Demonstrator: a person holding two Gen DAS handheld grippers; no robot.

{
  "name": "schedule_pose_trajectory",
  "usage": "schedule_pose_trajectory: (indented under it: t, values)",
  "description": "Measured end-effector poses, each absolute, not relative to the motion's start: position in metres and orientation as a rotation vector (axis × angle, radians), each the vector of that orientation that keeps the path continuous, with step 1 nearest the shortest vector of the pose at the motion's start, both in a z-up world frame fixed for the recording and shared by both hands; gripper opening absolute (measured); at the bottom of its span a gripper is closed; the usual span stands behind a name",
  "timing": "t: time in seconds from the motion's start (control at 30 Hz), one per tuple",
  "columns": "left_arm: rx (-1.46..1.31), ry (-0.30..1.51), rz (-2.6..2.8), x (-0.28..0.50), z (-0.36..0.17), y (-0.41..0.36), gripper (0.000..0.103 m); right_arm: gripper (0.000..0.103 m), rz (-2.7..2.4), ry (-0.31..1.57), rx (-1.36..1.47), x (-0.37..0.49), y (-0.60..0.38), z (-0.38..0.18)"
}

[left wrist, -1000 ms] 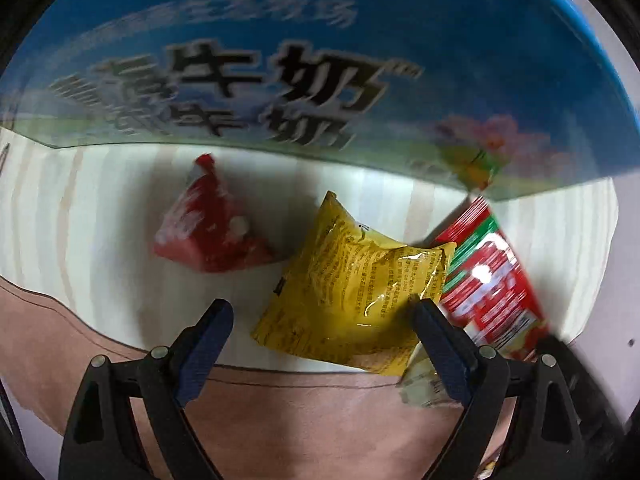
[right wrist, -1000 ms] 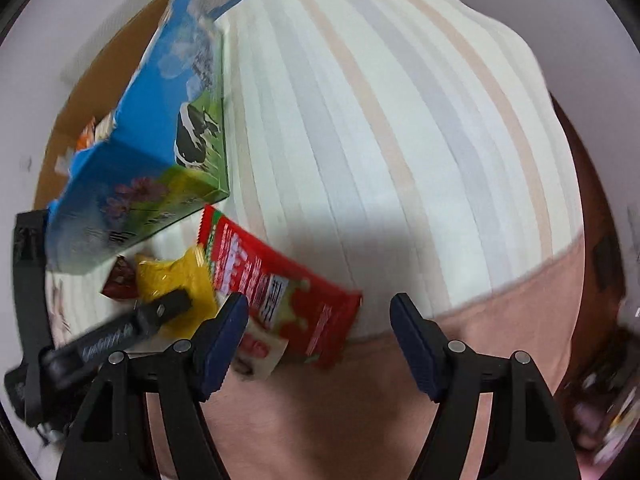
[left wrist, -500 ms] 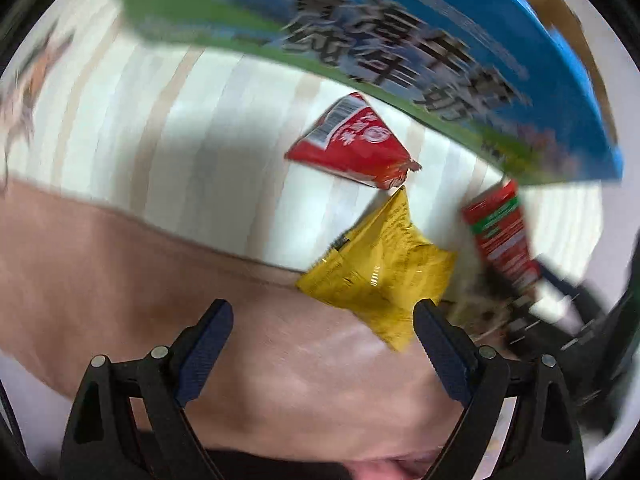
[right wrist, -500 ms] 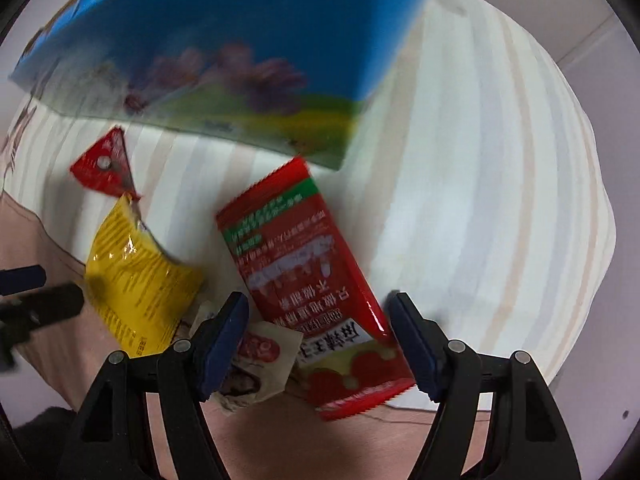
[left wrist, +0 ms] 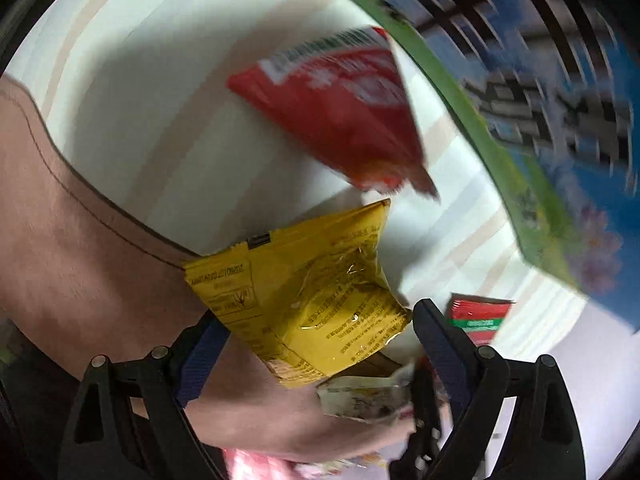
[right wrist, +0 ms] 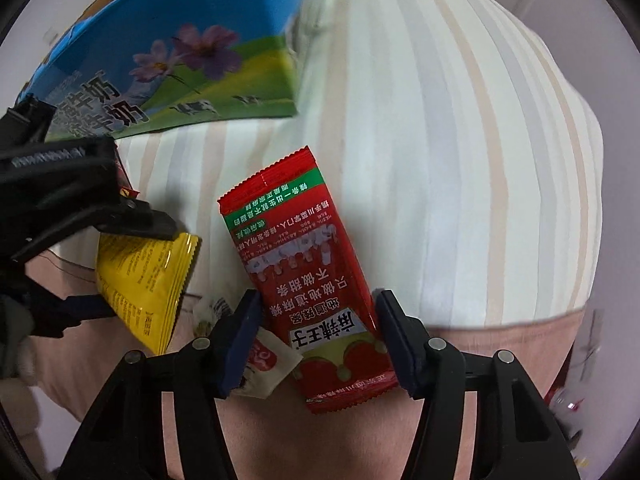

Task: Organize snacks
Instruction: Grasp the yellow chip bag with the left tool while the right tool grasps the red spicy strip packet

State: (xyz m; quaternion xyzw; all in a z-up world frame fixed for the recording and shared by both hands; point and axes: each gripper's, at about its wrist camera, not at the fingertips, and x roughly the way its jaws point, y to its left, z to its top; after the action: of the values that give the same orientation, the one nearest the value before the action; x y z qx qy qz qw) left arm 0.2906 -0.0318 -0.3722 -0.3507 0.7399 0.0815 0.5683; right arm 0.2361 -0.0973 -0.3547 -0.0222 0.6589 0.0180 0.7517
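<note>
Striped cream cloth (right wrist: 460,160) covers the surface I work over, with a plain pink band (right wrist: 320,440) along its near edge. On that cloth stands the blue milk carton box (right wrist: 180,40), printed with flowers and cows; its inside is hidden from me, so I cannot tell what it holds. Just below the box lies the long red snack packet (right wrist: 304,272), its lower end over the pink band. My right gripper (right wrist: 316,332) straddles that packet; its jaws have just been closing and stand right at the packet's two edges, though I cannot tell if they press it yet. Left of the red packet lies the yellow snack bag (left wrist: 312,292), between the parted jaws of my left gripper (left wrist: 316,344), which have just narrowed slightly without clamping it. Nearer the box sits a red triangular pouch (left wrist: 340,108). Smallest, a white sachet (right wrist: 264,364) lies beside the red packet, partly under my right gripper's left finger.
</note>
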Motion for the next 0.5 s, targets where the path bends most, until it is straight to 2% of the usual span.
schedule_pose_trajectory:
  t: [0.1,0.13,0.5]
  values:
    - [-0.672,1.737,0.142,0.287,-0.366,-0.046,0.074,0.062,0.033,1.450,-0.016,0.246,-0.106,-0.354]
    - [-0.613,1.735,0.108,0.286,-0.363,-0.049,0.072,0.062,0.032,1.455,-0.007,0.248,-0.110,-0.354]
    - [-0.172,1.710,-0.058,0.241,-0.352,-0.037,0.072,0.060,0.013,1.494,0.219,0.206,-0.150,-0.359]
